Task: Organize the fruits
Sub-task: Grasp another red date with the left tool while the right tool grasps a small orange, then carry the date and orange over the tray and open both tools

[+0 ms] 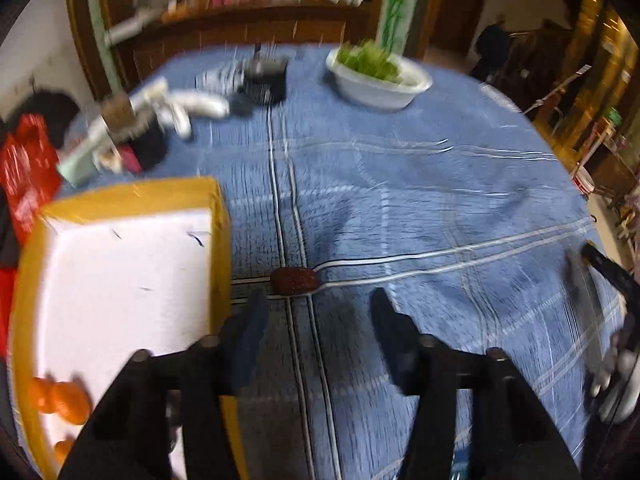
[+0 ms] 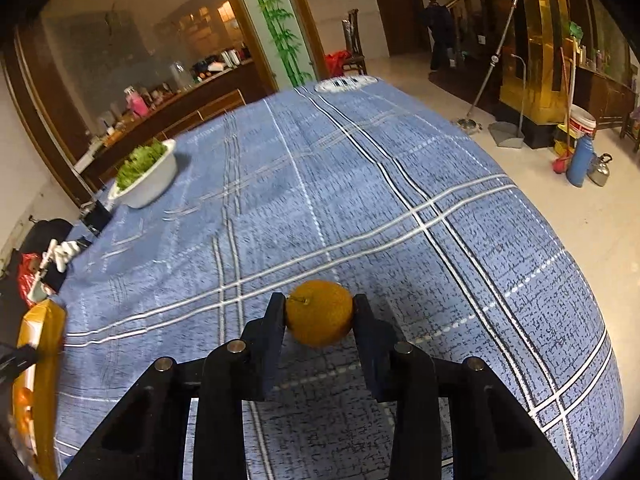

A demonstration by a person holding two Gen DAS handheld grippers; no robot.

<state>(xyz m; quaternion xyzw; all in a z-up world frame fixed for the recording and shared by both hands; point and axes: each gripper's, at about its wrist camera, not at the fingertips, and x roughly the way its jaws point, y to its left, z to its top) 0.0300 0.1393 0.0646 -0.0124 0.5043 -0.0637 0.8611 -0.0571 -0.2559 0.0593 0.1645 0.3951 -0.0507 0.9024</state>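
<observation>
My right gripper [image 2: 319, 307] is shut on an orange [image 2: 319, 313] and holds it just above the blue plaid tablecloth [image 2: 360, 208]. My left gripper [image 1: 318, 306] is open and empty, above the cloth just right of a yellow box [image 1: 218, 216] with a white inside. Oranges [image 1: 60, 400] lie in the box's near left corner. A dark red fruit [image 1: 294, 280] lies on the cloth just beyond my left fingertips. The left wrist view is blurred. The box's edge [image 2: 40, 320] shows at far left in the right wrist view, and the other gripper [image 1: 612, 312] at far right in the left.
A white bowl of green leaves [image 1: 378, 74] stands at the far side of the table, also in the right wrist view [image 2: 146, 174]. Black and white clutter [image 1: 224, 96] and a red bag [image 1: 24, 176] lie at the far left. The table edge drops to the floor on the right [image 2: 560, 216].
</observation>
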